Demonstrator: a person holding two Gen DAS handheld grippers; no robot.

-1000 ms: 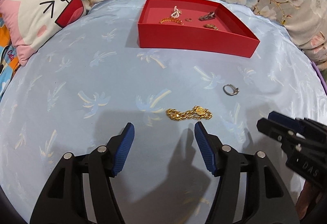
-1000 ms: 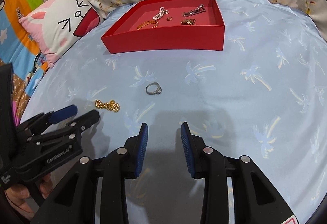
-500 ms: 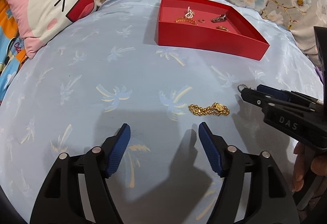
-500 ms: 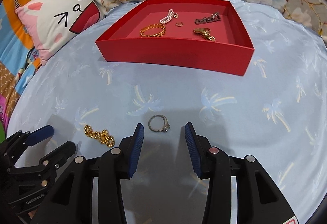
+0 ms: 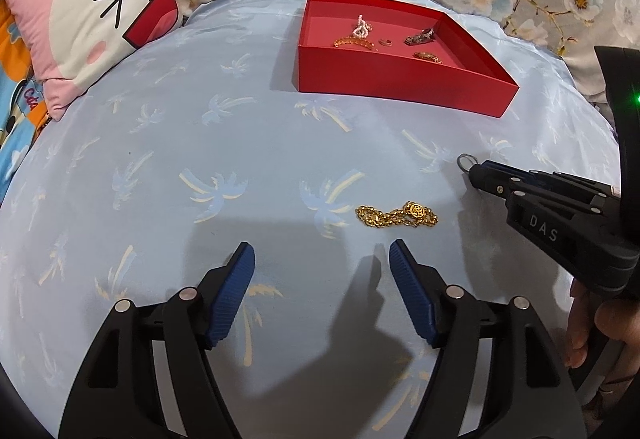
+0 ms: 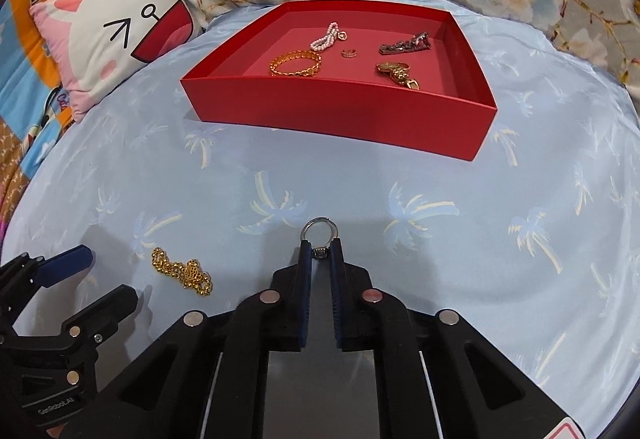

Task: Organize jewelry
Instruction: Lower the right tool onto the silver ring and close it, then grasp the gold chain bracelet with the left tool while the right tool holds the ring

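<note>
right claw (image 5: 476,171): "DAS" | left claw (image 6: 76,275): "GenRobot.AI" (small print)

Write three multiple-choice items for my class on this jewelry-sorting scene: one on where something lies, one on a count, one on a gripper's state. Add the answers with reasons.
1. Where does the gold chain bracelet lie?
A. in the red box
B. on the blue sheet
C. on the pillow

2. How many pieces lie in the red box?
A. three
B. five
C. eight

3. What is the right gripper doing?
A. standing open and empty
B. shut on the silver ring
C. shut on the bracelet

Answers: 1 B, it rests on the blue sheet near the left gripper. 2 B, five separate pieces show inside. 3 B, its fingers pinch the silver ring.
</note>
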